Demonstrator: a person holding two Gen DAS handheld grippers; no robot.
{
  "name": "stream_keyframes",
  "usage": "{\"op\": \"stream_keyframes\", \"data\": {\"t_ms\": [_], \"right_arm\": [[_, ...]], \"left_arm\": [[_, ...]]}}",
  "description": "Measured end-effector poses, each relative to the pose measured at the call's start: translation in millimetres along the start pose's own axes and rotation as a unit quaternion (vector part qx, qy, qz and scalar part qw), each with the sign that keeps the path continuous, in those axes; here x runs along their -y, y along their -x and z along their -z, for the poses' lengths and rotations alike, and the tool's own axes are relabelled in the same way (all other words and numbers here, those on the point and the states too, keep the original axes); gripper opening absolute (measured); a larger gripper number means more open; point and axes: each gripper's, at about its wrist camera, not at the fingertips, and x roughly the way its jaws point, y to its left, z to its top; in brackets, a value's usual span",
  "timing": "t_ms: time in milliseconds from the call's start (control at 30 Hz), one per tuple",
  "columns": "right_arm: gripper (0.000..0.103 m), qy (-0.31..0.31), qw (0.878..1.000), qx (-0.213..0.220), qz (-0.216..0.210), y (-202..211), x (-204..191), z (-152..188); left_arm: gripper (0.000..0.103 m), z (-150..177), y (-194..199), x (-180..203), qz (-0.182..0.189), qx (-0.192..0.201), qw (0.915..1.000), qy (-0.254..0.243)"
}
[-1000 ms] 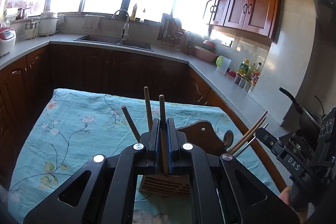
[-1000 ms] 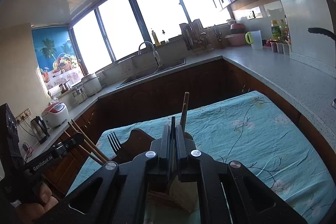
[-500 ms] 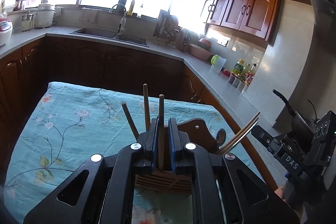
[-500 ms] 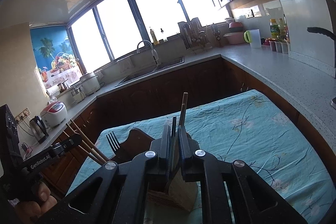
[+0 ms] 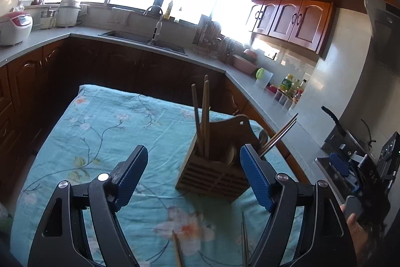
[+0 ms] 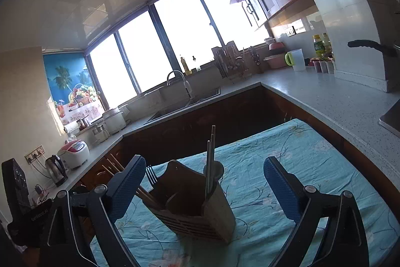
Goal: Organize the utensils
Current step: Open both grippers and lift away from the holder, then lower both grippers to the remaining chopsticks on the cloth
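A big table with a blue flowery cloth [image 5: 105, 131] fills the middle of the kitchen, and a wooden utensil holder [image 5: 215, 174] stands on it. Brown chopsticks [image 5: 203, 116] stand up in one part of the holder, metal chopsticks [image 5: 280, 134] lean out of another part, and a fork [image 6: 151, 175] pokes up too. The left gripper [image 5: 193, 167] and the right gripper [image 6: 205, 179] are both opening wide with nothing squeezed between them, and two more sticks [image 5: 243, 237] lie on the cloth close by.
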Motion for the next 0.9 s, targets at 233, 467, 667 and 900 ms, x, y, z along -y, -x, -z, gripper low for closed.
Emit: {"op": "stream_keyframes", "data": {"t_ms": [233, 467, 667, 900], "right_arm": [[0.097, -0.004, 0.999, -0.034, 0.007, 19.5, 7.7, 33.1], [0.097, -0.011, 0.996, -0.083, 0.028, 34.0, 20.7, 72.6], [0.097, -0.015, 0.992, -0.12, 0.039, 44.0, 29.5, 102.3], [0.097, -0.016, 0.987, -0.153, 0.046, 48.6, 32.2, 131.3]], "left_arm": [[0.078, 43.7, 6.5, -24.0, -0.029, -0.044, 0.9984, 0.019], [0.078, 80.6, 11.2, -34.2, -0.043, -0.08, 0.9956, 0.026], [0.078, 108.7, 13.5, -36.6, -0.051, -0.111, 0.9923, 0.021], [0.078, 133.9, 9.0, -37.2, -0.062, -0.143, 0.9877, 0.016]]}}
